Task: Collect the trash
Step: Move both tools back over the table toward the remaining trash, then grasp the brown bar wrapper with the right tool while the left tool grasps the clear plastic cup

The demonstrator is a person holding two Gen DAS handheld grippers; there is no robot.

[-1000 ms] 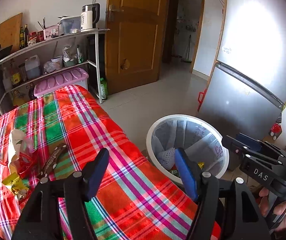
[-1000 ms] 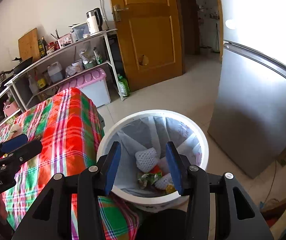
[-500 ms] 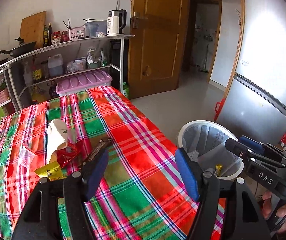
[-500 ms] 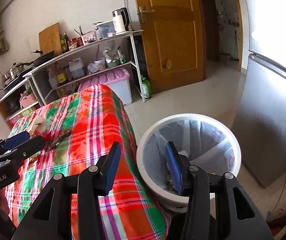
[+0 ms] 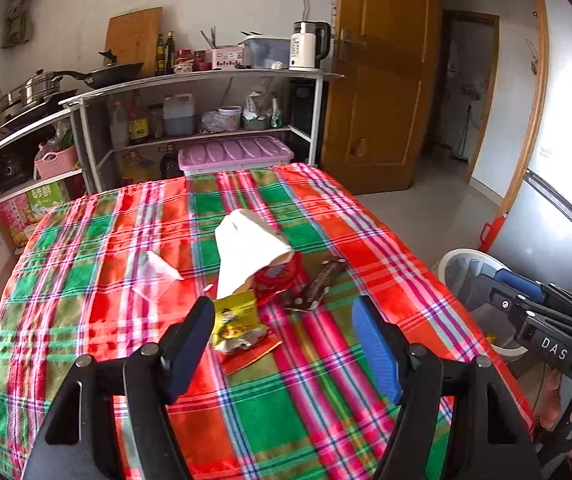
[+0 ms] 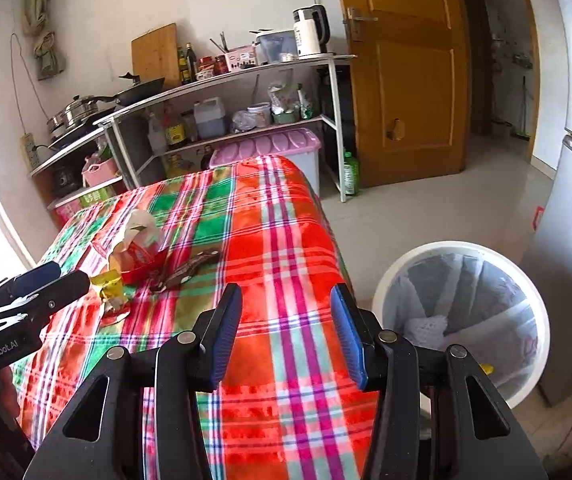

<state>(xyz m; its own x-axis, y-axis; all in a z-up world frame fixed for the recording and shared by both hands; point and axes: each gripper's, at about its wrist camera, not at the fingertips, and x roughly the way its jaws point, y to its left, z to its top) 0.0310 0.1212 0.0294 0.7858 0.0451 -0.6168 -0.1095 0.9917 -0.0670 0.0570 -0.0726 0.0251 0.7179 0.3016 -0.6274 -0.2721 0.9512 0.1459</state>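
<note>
Table w/ plaid cloth [image 5: 98, 240] is filling the left wrist view, white bin [image 6: 462, 250] w/ grey liner is sitting on the floor just off its right edge, some scraps already lying inside. Left gripper [image 5: 282, 344] is hovering over the trash pile, jaws spread wide, gripping nothing. Right gripper [image 6: 284, 334] is hanging above the cloth's near corner beside the bin, also spread and empty.

Pile is sitting mid-table. Biggest: white paper bag [image 5: 246, 252], standing crumpled, looking light and floppy – prob best pinched at a folded edge, not the puffy middle, since it's likely collapsing under the pads. Touching it, red wrapper [image 5: 276, 276], thin, slick-looking. Right of that, dark brown wrapper [image 5: 318, 282], long and flat, needing a scrape-under or an end pinch. Nearest the left jaws, yellow packet [image 5: 235, 316], crinkly foil, prob slippery, raised edge looking grabbable. Clear plastic scrap [image 5: 154, 274] is lying apart to the left, flimsy, hard to see.
</note>
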